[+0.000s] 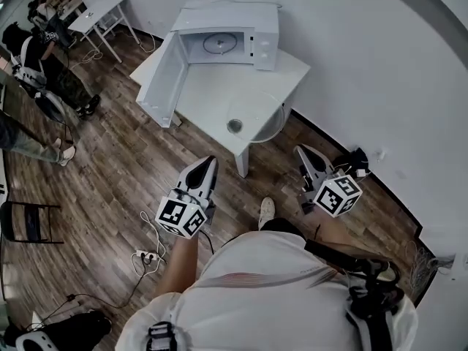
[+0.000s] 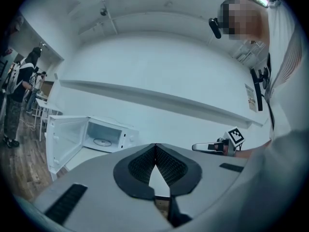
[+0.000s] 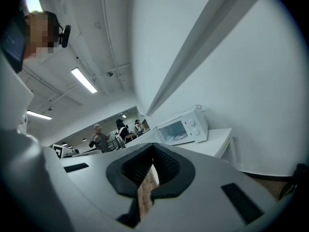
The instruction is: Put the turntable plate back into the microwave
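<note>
Though empty, tools closed: left [image 1: 210, 161], right [image 1: 300, 151]

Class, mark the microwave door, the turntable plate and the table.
microwave door [image 1: 164, 76], head view, inner face of the open door
turntable plate [image 1: 259, 114], head view, its clear glass surface
table [image 1: 208, 93], head view, bare top before the microwave

Table [image 1: 208, 93]: white, stands on the brown wood floor [image 1: 110, 174].
Microwave [image 1: 245, 24]: sits at the back of the table, door wide open.
Glass plate [image 1: 259, 112]: lies flat near the table's front edge.
</note>
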